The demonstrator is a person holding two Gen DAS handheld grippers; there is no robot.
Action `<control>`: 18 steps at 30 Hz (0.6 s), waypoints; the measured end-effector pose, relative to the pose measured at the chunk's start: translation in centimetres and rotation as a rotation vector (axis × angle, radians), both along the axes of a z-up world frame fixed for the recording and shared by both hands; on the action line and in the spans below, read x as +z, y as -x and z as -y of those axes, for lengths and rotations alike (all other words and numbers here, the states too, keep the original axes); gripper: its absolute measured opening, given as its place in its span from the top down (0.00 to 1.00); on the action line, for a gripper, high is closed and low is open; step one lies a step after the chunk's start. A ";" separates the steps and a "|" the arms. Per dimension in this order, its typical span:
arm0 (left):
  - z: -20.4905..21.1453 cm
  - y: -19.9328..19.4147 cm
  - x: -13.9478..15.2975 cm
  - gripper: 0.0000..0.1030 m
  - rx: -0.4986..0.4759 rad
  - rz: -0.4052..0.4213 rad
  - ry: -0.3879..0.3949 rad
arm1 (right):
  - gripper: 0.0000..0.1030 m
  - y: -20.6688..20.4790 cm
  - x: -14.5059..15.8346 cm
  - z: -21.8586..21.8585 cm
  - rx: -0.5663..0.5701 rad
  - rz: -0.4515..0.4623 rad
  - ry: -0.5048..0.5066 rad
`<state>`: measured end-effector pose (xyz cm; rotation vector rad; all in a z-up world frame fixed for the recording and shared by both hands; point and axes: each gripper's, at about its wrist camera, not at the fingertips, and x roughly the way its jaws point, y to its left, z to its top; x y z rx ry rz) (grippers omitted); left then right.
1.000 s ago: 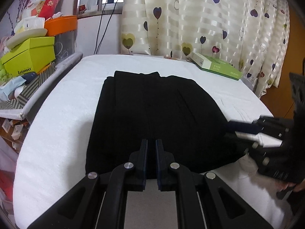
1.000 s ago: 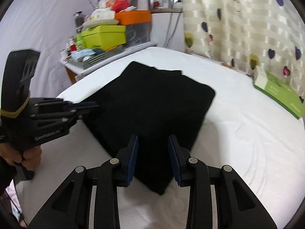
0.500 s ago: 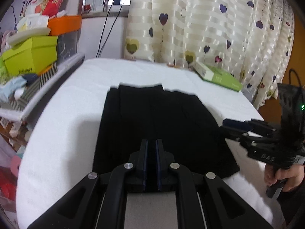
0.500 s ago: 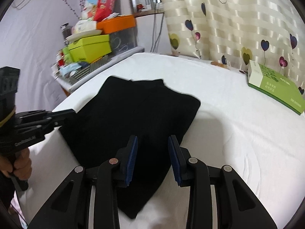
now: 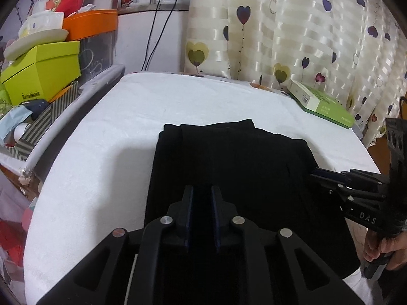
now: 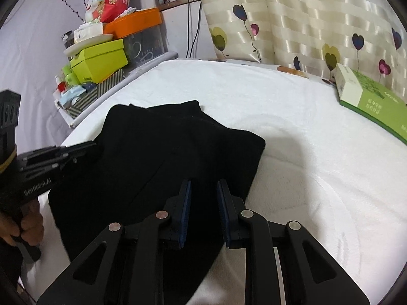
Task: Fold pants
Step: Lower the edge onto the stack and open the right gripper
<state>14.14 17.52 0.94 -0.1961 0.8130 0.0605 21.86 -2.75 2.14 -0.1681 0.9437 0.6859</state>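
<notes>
pants point(image 5: 229, 167): black, folded into a flat block, lying on the near half of the white bed point(image 5: 106, 137), with layered edges at the far end.
left gripper point(image 5: 202, 200): over the near edge of the pants, its fingers narrowly parted, with dark cloth showing in the gap; i cannot tell whether they pinch it.
right gripper point(image 6: 203, 203): fingers moderately apart with nothing between them, above the near right part of the pants.
hands: a hand point(image 5: 384, 249) grips the handle of the right gripper.
green box point(image 6: 368, 99): on the far right of the bed, beside the heart-print curtain point(image 5: 292, 30).
clutter: lime box point(image 5: 40, 71) and orange bin point(image 5: 89, 23) stacked to the far left.
</notes>
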 end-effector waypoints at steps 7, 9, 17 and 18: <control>2.0 3.9 2.9 0.85 0.014 0.038 -0.061 | 0.71 5.0 2.7 1.5 0.038 0.049 -0.031; 2.8 5.3 3.5 0.85 0.013 0.046 -0.068 | 0.70 6.4 3.2 1.7 0.049 0.060 -0.036; 6.0 9.7 4.1 0.85 -0.012 0.061 -0.068 | 0.70 11.7 4.1 2.0 0.096 0.096 -0.015; 6.2 10.1 4.1 0.85 -0.010 0.058 -0.066 | 0.70 12.2 4.0 2.1 0.097 0.096 -0.012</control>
